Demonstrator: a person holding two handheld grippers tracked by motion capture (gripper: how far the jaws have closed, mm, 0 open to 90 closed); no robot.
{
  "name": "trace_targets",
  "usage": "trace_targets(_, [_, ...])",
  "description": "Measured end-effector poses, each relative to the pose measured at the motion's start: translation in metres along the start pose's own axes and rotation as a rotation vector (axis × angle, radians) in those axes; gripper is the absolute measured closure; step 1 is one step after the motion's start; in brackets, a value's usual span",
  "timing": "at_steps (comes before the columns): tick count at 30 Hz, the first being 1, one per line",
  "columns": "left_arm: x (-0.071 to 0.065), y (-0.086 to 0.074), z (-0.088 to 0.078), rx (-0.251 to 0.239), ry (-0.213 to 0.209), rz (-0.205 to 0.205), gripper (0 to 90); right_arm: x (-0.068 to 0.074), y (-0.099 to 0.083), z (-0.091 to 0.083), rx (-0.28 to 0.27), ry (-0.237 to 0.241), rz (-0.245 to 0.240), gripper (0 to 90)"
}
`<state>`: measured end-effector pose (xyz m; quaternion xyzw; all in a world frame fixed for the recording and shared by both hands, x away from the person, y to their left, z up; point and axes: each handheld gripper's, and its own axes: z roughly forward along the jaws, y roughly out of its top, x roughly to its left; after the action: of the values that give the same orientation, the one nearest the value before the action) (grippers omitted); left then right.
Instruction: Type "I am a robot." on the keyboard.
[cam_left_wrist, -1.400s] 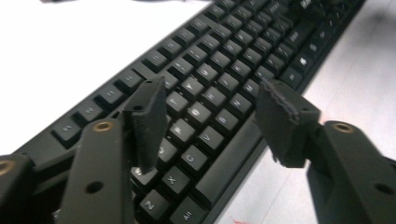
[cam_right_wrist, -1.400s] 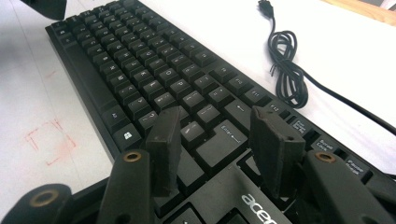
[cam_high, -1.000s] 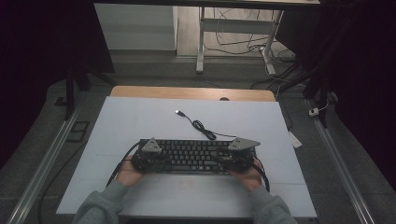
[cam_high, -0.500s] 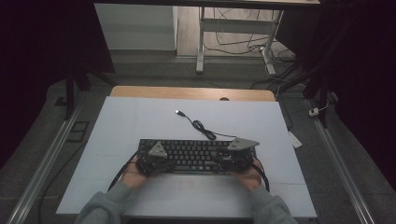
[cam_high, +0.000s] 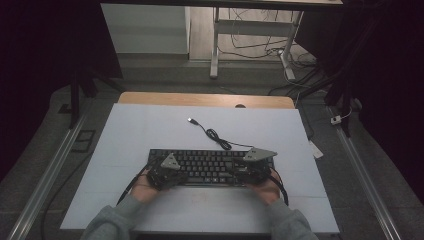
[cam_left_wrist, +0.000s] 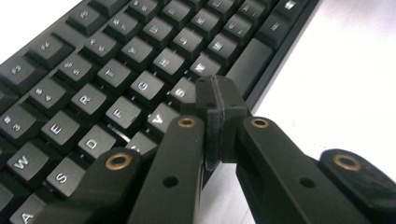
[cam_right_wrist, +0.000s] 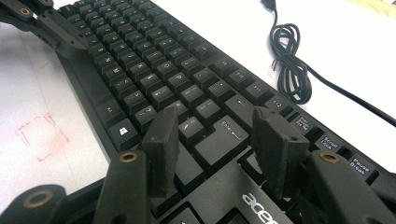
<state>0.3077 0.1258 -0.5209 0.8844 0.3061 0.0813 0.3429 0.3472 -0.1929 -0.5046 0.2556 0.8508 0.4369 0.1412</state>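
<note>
From above, you are holding both tongs over a black keyboard (cam_high: 212, 166) lying near the white counter's (cam_high: 150, 125) front edge, its cable (cam_high: 215, 135) coiling behind. In the left gripper view, your left tongs (cam_left_wrist: 219, 105) are pressed together above the B key. In the right gripper view, your right tongs (cam_right_wrist: 217, 140) are standing apart over the Enter key.

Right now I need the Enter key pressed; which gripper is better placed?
Probably the right gripper: its open jaws stand just short of the Enter key on the keyboard. The left gripper, shut, sits by the V and B keys.
</note>
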Motion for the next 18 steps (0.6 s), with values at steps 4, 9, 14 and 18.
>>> trace_targets(4, [-0.001, 0.001, -0.002, -0.001, 0.020, 0.005, 88.8, 0.000, 0.000, 0.000, -0.001, 0.000, -0.001, 51.6])
trace_targets(9, [0.004, 0.001, -0.017, -0.071, 0.028, -0.027, 88.8, 0.000, 0.000, 0.000, -0.001, 0.000, 0.000, 51.6])
trace_targets(14, [0.010, -0.001, -0.029, -0.118, 0.047, -0.063, 87.4, 0.000, 0.000, 0.001, 0.001, 0.000, -0.001, 51.5])
trace_targets(18, [0.017, -0.003, -0.036, -0.157, 0.059, -0.116, 71.2, 0.000, 0.000, 0.001, 0.005, -0.003, -0.004, 51.4])
